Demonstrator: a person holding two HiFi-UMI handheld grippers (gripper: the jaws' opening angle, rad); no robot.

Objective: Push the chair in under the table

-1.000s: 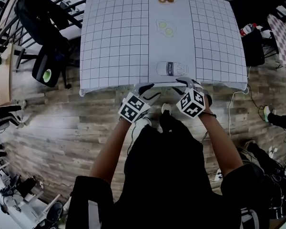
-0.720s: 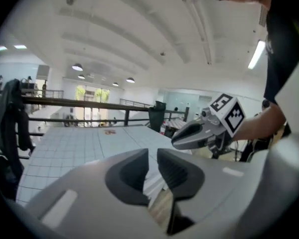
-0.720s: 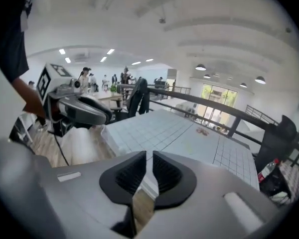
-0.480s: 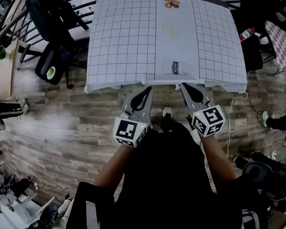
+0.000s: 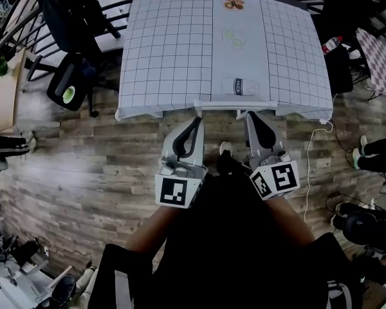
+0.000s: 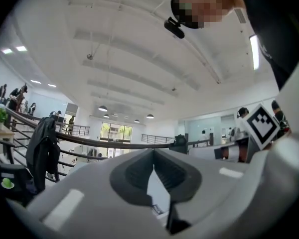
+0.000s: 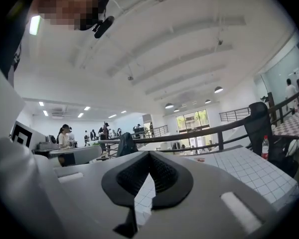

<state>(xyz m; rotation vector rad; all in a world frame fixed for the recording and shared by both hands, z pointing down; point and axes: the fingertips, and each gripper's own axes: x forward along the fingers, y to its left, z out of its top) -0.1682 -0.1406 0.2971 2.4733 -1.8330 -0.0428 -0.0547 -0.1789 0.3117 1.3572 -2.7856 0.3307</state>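
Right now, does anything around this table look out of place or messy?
Nothing looks spilled or broken. The black chair left of the table stands apart from it, a dark coat draped over its back, and a white cable trails across the floor.

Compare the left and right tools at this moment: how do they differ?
The left tool shows one face of its marker cube; the right tool is tilted, showing two. The left tool angles rightward toward the table; the right tool angles leftward. Both are shut, empty, tips near the table's edge.
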